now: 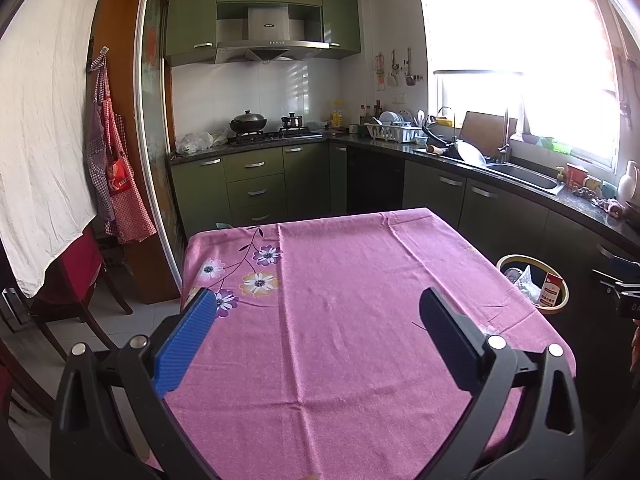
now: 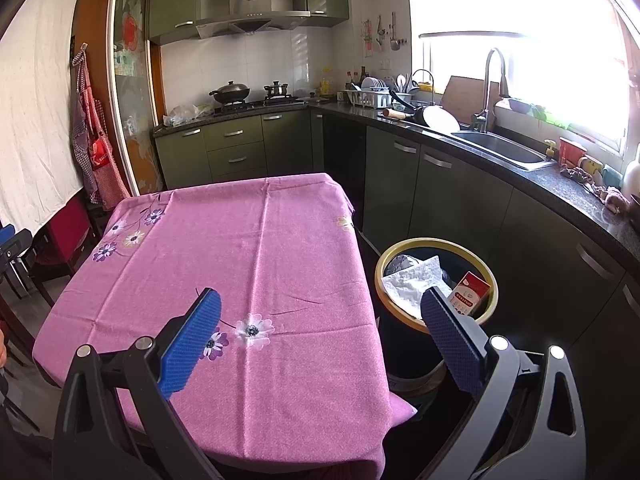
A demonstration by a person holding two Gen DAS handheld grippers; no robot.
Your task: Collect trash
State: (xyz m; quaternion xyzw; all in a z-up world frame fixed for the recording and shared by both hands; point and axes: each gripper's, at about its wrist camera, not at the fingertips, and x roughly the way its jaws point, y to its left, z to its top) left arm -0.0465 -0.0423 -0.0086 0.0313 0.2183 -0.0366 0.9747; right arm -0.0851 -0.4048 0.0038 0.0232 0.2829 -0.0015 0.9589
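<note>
My left claw (image 1: 316, 312) and right claw (image 2: 320, 312) both gape wide, holding nothing, over the pink tablecloth (image 2: 240, 248). Right of the table's right edge, beside the cabinets, stands the yellow-rimmed bin (image 2: 494, 280), holding crumpled white paper (image 2: 412, 280) and a red-white carton (image 2: 470, 290), print unreadable.

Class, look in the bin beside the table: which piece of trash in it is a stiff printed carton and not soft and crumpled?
The red-and-white carton, standing upright against the bin's right inner wall. The white crumpled paper to its left is soft and shapeless.
</note>
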